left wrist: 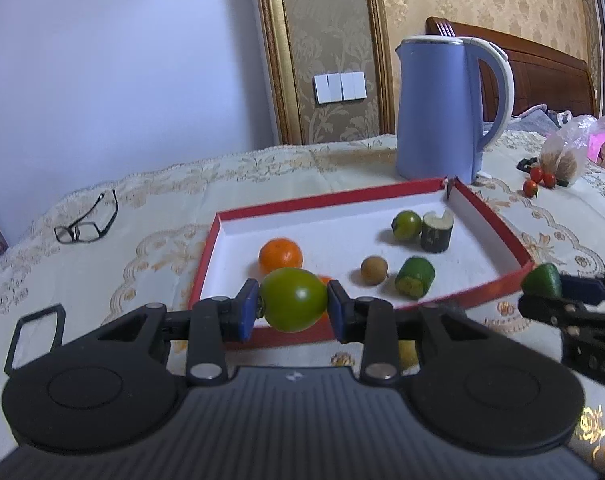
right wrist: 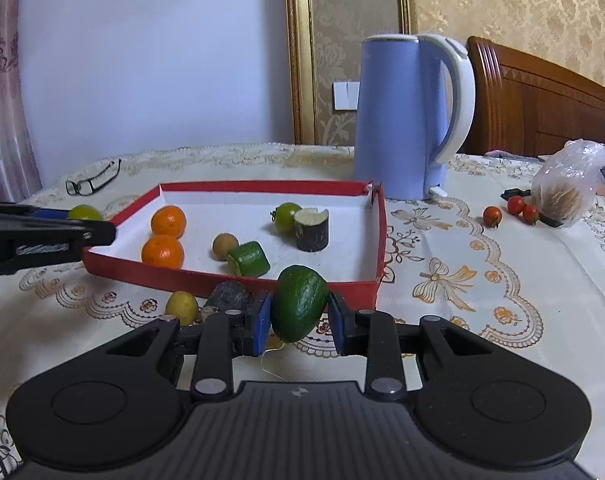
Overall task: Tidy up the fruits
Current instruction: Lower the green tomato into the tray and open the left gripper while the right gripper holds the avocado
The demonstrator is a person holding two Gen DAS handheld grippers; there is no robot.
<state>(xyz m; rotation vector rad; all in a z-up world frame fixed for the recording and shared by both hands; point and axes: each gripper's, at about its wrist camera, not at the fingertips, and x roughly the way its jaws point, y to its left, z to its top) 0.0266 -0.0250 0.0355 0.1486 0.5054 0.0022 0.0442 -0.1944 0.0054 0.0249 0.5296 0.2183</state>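
Note:
My left gripper [left wrist: 293, 305] is shut on a green tomato [left wrist: 293, 299], held just above the near rim of the red tray [left wrist: 206, 258]. My right gripper [right wrist: 299, 312] is shut on a dark green cucumber end [right wrist: 299, 302], in front of the tray's [right wrist: 376, 216] near right corner. Inside the tray lie two oranges [right wrist: 168, 221] [right wrist: 162, 251], a small brown fruit [right wrist: 225, 245], a small green tomato [right wrist: 286, 217] and two cucumber chunks [right wrist: 249, 259] [right wrist: 311, 229]. The right gripper with its cucumber end [left wrist: 541, 280] shows at the right edge of the left wrist view.
A blue kettle [right wrist: 402, 120] stands behind the tray. Three cherry tomatoes [right wrist: 492, 215] and a plastic bag [right wrist: 568, 192] lie at the right. Glasses [right wrist: 92, 180] rest at the far left. A yellow fruit [right wrist: 181, 306] and a dark lump [right wrist: 229, 296] lie before the tray.

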